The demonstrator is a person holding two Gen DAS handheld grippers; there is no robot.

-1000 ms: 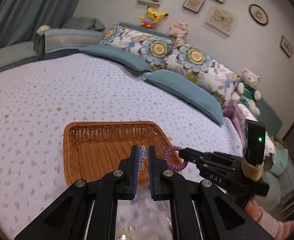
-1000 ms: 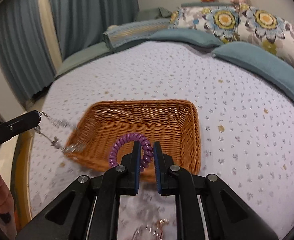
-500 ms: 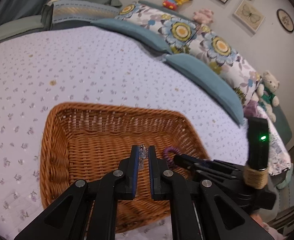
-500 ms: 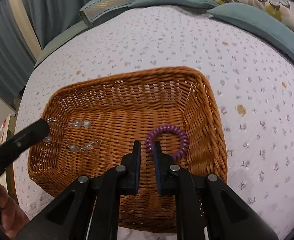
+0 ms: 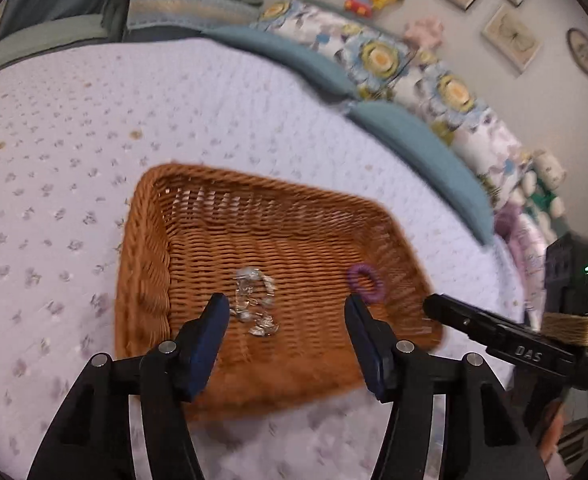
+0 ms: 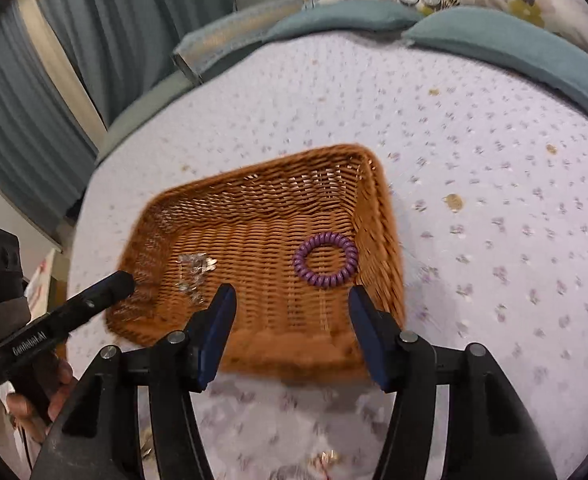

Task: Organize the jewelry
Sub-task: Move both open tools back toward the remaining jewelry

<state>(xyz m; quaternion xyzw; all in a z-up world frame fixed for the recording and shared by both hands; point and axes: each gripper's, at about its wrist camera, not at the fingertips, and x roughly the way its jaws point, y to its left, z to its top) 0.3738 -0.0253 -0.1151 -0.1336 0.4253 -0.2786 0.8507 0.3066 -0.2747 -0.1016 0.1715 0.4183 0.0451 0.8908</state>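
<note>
A brown wicker basket [image 5: 145, 264] [image 6: 378, 208] sits on the bed. A clear beaded jewelry piece [image 5: 253, 300] [image 6: 193, 270] lies on its floor at the left. A purple spiral band [image 5: 366, 282] [image 6: 326, 260] lies on its floor at the right. My left gripper [image 5: 285, 316] is open and empty above the basket's near side, just behind the clear piece. My right gripper [image 6: 291, 308] is open and empty, just behind the purple band. Each gripper shows in the other's view, the right one [image 5: 494, 332] and the left one [image 6: 65, 320].
The bed has a pale flowered cover [image 5: 73, 128] [image 6: 494, 200]. Blue and flowered pillows [image 5: 414, 140] and soft toys line the far side. Curtains [image 6: 53, 60] hang at the left. More small jewelry [image 6: 326, 460] lies on the cover near me.
Both grippers opened. The clear piece and the purple band dropped from them onto the basket floor. Both grippers have pulled back a little from the basket.
</note>
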